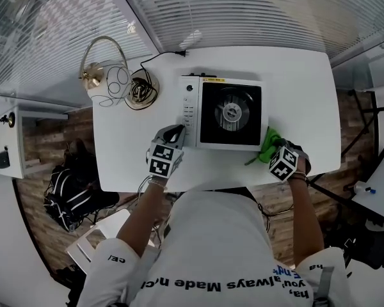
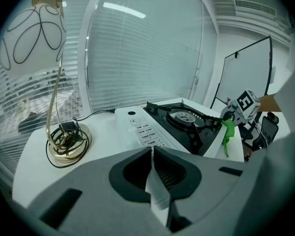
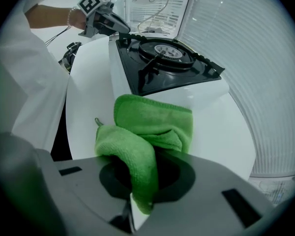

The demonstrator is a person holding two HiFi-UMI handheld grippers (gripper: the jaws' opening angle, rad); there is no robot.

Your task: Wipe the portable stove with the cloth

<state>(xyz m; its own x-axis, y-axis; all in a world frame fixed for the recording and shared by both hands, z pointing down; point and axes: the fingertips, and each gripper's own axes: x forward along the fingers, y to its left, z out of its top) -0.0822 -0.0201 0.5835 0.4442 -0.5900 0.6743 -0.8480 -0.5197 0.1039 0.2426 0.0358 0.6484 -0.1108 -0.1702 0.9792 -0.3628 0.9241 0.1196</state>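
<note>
A table lamp with a coiled cable stands to the far left of the portable stove, on the white table. The left gripper is at the front left corner of the stove, beside its white control panel. Its jaws are together with nothing between them. The stove lies in the middle of the table, with its round burner open to view. At the front right corner of the stove, the green cloth lies bunched on the table, against the stove's side. The right gripper is clamped on this cloth.
</note>
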